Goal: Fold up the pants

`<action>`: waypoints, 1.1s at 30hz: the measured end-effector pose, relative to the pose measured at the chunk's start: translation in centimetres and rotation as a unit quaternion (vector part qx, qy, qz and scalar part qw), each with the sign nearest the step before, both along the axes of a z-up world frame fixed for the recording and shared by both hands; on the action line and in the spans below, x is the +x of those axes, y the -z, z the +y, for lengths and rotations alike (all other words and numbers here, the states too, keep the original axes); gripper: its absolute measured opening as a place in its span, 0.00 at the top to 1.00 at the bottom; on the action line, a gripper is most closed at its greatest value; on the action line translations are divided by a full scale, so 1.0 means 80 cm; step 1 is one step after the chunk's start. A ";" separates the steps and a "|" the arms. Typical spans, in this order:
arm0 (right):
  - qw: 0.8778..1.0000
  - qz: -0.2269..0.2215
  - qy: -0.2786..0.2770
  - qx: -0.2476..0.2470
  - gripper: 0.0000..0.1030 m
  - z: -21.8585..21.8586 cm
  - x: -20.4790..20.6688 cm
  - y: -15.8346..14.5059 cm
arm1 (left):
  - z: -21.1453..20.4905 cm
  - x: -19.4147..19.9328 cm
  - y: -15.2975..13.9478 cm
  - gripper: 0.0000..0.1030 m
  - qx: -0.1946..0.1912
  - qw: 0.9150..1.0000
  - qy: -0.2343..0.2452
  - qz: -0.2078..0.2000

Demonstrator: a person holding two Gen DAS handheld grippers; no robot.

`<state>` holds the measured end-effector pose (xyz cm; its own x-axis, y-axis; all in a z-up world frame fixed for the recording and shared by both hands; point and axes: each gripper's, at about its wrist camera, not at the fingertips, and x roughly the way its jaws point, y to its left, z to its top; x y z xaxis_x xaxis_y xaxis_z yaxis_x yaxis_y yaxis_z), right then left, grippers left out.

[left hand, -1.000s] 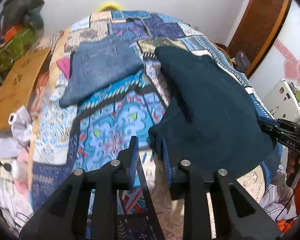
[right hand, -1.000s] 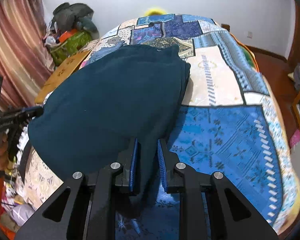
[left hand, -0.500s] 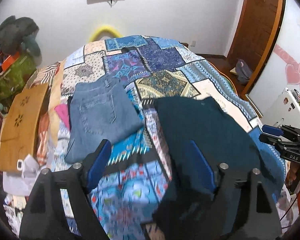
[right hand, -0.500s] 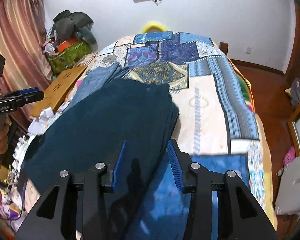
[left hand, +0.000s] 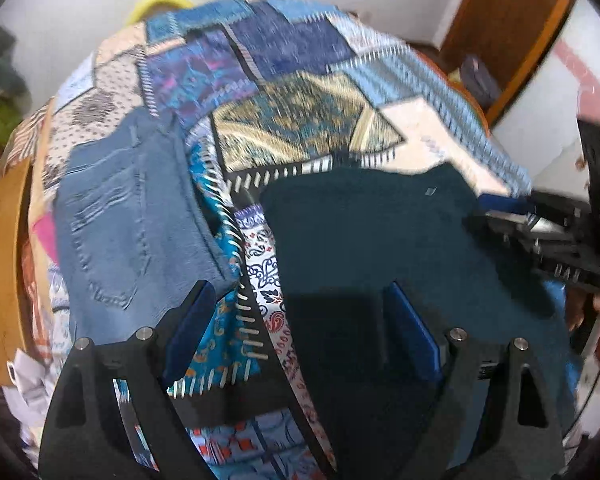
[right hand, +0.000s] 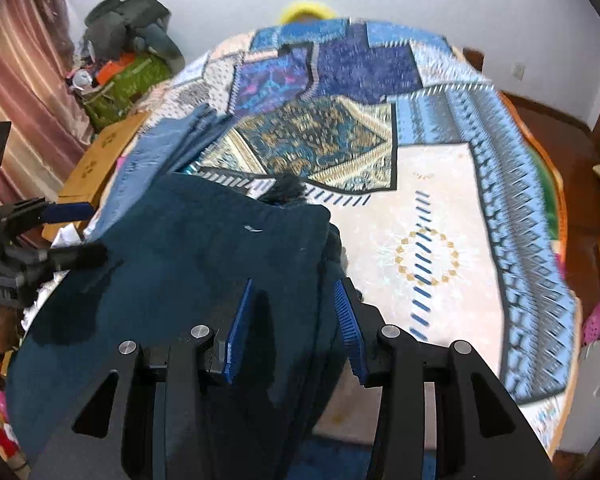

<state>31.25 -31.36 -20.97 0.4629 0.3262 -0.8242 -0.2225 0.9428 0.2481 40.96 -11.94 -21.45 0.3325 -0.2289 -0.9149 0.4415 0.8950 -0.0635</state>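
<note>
Dark teal pants (left hand: 380, 240) lie folded on the patchwork bed (right hand: 440, 208), long axis running away from both tools. Left tool (left hand: 300, 328) has just opened wide, nothing gripped, straddling the pants' left edge. Right tool (right hand: 292, 328) has parted partway (pads off cloth) over the right edge. Both equally near.

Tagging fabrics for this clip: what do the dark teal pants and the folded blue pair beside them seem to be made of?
The dark teal pants look like a soft, matte fleece or brushed knit: a fuzzy, even surface with no visible weave, though motion blur leaves this open. The folded blue pair looks like denim: faded blue, with stitched seams and a patch pocket showing.
</note>
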 end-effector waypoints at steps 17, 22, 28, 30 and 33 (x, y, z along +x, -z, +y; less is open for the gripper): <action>0.999 -0.028 -0.004 -0.035 0.82 -0.007 -0.011 -0.001 | 0.005 -0.012 0.016 0.15 0.039 0.998 -0.004 -0.055; 0.998 -0.052 -0.009 -0.046 0.81 -0.007 -0.039 -0.026 | 0.007 -0.038 -0.027 0.15 0.039 0.993 0.003 -0.112; 0.995 -0.089 0.002 -0.036 0.20 -0.004 -0.082 -0.054 | 0.005 -0.059 -0.051 0.06 0.013 0.995 0.016 -0.099; 0.995 -0.093 0.004 -0.029 0.18 -0.002 -0.094 -0.057 | 0.003 -0.058 -0.044 0.05 0.009 0.997 0.020 -0.069; 0.998 -0.069 0.003 -0.011 0.17 -0.002 -0.102 -0.048 | 0.005 -0.043 -0.017 0.05 0.006 1.000 0.021 0.014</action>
